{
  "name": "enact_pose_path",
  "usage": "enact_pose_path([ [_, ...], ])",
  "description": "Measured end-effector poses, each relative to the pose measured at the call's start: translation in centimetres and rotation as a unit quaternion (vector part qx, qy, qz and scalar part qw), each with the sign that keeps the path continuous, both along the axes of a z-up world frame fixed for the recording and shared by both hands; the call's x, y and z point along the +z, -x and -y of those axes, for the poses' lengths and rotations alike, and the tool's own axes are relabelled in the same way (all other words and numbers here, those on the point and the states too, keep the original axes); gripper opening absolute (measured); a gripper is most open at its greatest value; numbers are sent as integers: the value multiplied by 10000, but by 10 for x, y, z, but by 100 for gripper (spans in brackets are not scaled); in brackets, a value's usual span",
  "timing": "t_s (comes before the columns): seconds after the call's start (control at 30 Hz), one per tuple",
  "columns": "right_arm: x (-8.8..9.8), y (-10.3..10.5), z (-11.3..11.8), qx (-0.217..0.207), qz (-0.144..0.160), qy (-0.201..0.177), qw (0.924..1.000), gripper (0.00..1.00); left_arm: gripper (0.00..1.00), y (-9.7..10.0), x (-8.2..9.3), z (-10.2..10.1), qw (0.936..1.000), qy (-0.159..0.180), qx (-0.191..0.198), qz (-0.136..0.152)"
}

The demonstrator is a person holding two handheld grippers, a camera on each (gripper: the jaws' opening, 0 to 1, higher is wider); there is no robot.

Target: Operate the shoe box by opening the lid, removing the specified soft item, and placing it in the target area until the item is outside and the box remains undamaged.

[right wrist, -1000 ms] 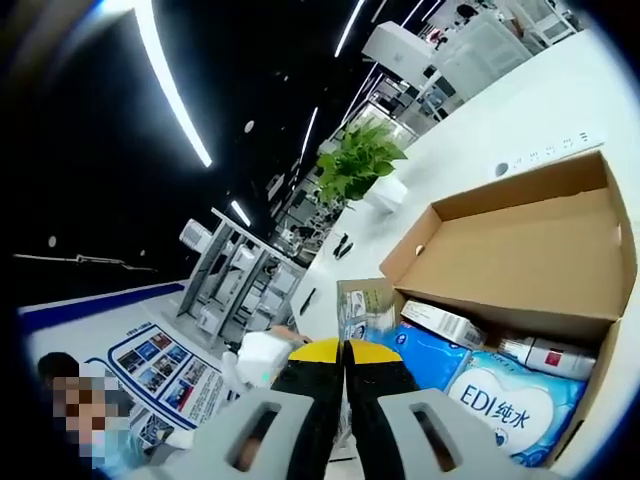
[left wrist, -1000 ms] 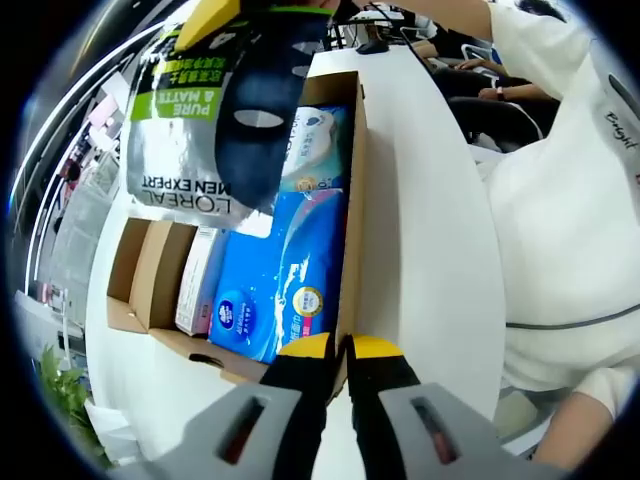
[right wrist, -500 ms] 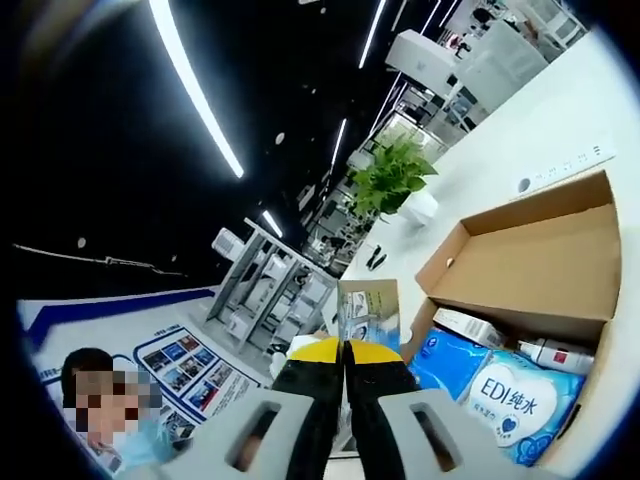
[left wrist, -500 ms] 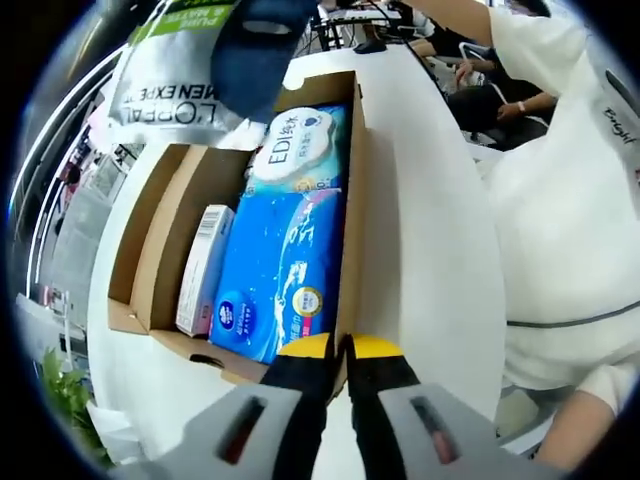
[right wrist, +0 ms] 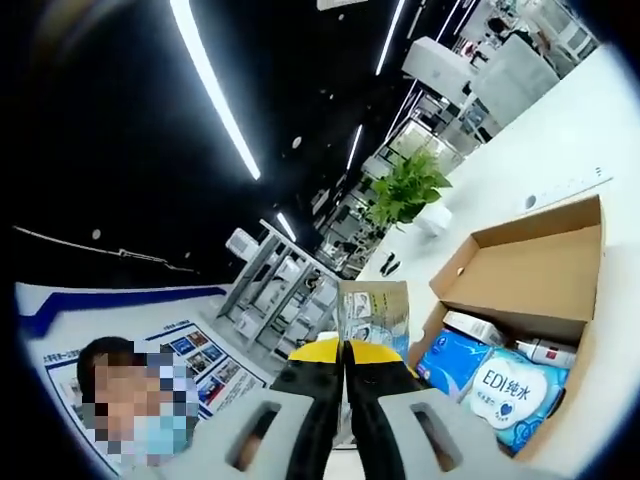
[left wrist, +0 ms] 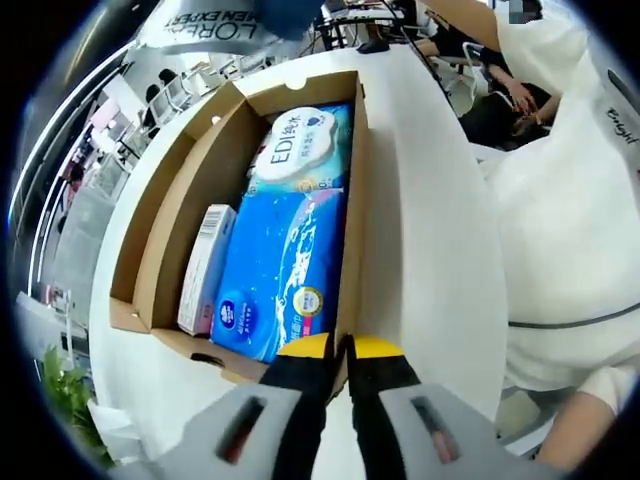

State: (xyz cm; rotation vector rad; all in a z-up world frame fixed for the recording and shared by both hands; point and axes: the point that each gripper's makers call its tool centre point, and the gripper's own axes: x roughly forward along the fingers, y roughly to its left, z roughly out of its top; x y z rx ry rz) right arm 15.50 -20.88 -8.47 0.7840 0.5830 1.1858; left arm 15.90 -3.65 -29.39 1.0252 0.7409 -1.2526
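Both pairs of jaws are pressed together. The left gripper has its yellow tips pinched on the near end wall of the shoe box, so it holds the cardboard edge. The right gripper has its tips closed on the lower edge of a face-mask sachet, which stands up above the jaws, lifted clear of the box and off to the box's side.

The left gripper view looks down into the open box on a white table. Inside lie a blue tissue pack, a round-labelled EDI wipes pack beyond it, and a slim white carton standing on edge against the bare cardboard side. The sachet hangs at the top of this view, with its printed L'Oréal Men Expert lettering readable, above the far end of the box. A person in white clothing stands along the right side of the table.

The right gripper view sees the same box from farther off and from the other end: the raised cardboard flap, the wipes pack and the tissue pack below it, and a small bottle-like item with a red band by the box wall. Behind stand a potted green plant, metal racks and ceiling light strips.
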Motion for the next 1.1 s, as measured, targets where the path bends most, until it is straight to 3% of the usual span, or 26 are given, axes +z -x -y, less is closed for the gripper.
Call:
enact_pose_path([
  [0.5, 9, -5, 24, -173, 57, -164, 9997, 0, 5, 0, 0, 0, 10000, 16, -28, -10],
  [0.67, 10, 6, 21, -155, 138, -104, 9997, 0, 5, 0, 0, 1, 10000, 28, -31, -24],
  [1.1, 19, 6, 45, -361, 248, -246, 9987, 0, 5, 0, 0, 0, 10000, 49, -29, -27],
])
